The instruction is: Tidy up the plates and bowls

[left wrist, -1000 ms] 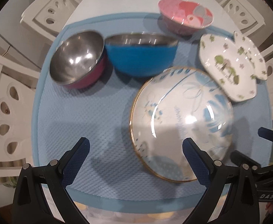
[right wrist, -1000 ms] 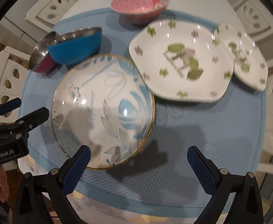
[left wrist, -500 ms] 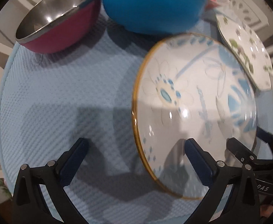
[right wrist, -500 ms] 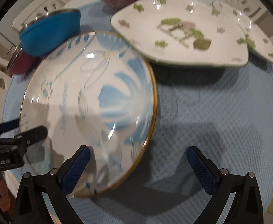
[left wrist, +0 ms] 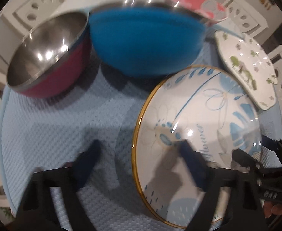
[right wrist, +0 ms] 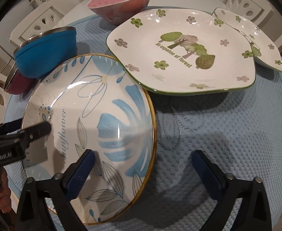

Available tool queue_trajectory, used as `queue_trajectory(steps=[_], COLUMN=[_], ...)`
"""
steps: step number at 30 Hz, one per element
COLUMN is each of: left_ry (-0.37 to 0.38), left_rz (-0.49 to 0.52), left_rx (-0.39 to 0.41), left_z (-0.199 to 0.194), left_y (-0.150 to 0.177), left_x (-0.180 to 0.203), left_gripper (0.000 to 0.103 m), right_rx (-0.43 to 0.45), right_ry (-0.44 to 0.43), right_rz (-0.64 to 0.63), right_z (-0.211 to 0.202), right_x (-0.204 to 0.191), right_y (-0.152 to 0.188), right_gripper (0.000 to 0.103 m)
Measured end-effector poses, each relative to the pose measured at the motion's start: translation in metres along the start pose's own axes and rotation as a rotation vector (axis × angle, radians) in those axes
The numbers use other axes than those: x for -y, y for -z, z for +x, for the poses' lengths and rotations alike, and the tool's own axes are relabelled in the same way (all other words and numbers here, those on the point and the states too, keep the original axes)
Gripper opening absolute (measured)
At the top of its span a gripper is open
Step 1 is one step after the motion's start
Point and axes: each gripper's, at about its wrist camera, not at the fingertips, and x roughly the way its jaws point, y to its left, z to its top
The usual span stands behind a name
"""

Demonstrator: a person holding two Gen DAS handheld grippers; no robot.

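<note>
A: Gold-rimmed blue plate (right wrist: 94, 119): between both grippers, rim straddled by left gripper (left wrist: 139, 165) and right gripper (right wrist: 141, 165), fingers wide.

B: Step: pickup. Next, I judge: close on rim, stack onto green-flowered plate (right wrist: 181, 52).

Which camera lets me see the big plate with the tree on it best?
The right wrist view. There the tree plate shows whole and sharp, with its drawing, flowers and the words "An expanse of forest". In the left wrist view it sits at the right edge, squashed thin, with its writing unreadable.
</note>
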Motion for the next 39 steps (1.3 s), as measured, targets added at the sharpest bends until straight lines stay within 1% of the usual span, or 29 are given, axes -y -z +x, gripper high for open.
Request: queue_trajectory(steps=[1, 2, 3, 4, 5, 6, 9, 11, 12, 13, 16, 18, 25, 31, 32, 36, 37, 39], left_ry=[0.015, 0.016, 0.019, 0.034, 0.038, 0.026, 0.028, 0.026, 0.014, 0.012, 0.004, -0.002, -0.012, 0.005, 0.01, 0.0, -0.005, -0.01], left_rz=[0.016, 0.027, 0.035, 0.039, 0.039, 0.041, 0.048, 0.071, 0.078, 0.083, 0.082, 0.079, 0.082, 0.068, 0.066, 0.077, 0.079, 0.071], left_rx=[0.003, 0.0, -0.002, -0.007, -0.015, -0.022, -0.021, -0.025, -0.029, -0.033, -0.047, -0.056, -0.078, -0.089, -0.084, -0.088, -0.082, -0.072], left_z=[-0.005, -0.007, -0.009, -0.012, -0.014, -0.016, -0.022, -0.031, -0.027, -0.029, -0.035, -0.04, -0.066, -0.09, -0.092, -0.1, -0.098, -0.096], left_y=[-0.001, -0.001, -0.001, -0.002, -0.003, -0.003, 0.0, -0.003, -0.002, -0.008, 0.0, 0.008, 0.05, 0.082, 0.101, 0.116, 0.118, 0.125], left_x=[0.0, 0.001, 0.001, 0.002, 0.001, 0.0, -0.004, -0.006, 0.0, 0.007, -0.004, -0.011, -0.046, -0.081, -0.075, -0.088, -0.077, -0.073], left_gripper=[0.05, 0.048, 0.043, 0.034, 0.033, 0.033, 0.033, 0.033, 0.033, 0.033, 0.033, 0.033, 0.032, 0.032, 0.032, 0.032, 0.032, 0.032], right_rx=[0.004, 0.011, 0.018, 0.013, -0.001, -0.007, -0.022, -0.034, -0.04, -0.046, -0.054, -0.064, -0.092, -0.119, -0.119, -0.13, -0.131, -0.128], right_ry=[-0.004, -0.009, -0.028, -0.046, -0.059, -0.071, -0.074, -0.085, -0.086, -0.092, -0.101, -0.106, -0.112, -0.105, -0.105, -0.102, -0.103, -0.106], right_rz=[0.002, 0.005, 0.016, 0.023, 0.025, 0.015, -0.004, -0.004, -0.01, -0.016, -0.031, -0.032, -0.062, -0.053, -0.051, -0.039, -0.035, -0.021], right_z=[0.003, 0.001, -0.002, -0.003, -0.003, -0.003, -0.002, -0.004, -0.005, -0.007, -0.004, -0.003, -0.009, -0.011, -0.012, -0.012, -0.014, -0.009], right_x=[-0.003, -0.001, 0.0, 0.0, -0.001, -0.003, -0.009, -0.011, -0.011, -0.012, -0.017, -0.021, -0.043, -0.062, -0.064, -0.069, -0.066, -0.064], right_y=[-0.014, -0.016, -0.02, -0.023, -0.026, -0.028, -0.033, -0.037, -0.035, -0.037, -0.023, -0.021, 0.004, 0.022, 0.024, 0.036, 0.037, 0.031], right_gripper=[0.082, 0.066, 0.057, 0.046, 0.041, 0.035, 0.035, 0.034, 0.034, 0.034, 0.034, 0.034, 0.034, 0.034, 0.034, 0.034, 0.035, 0.035])
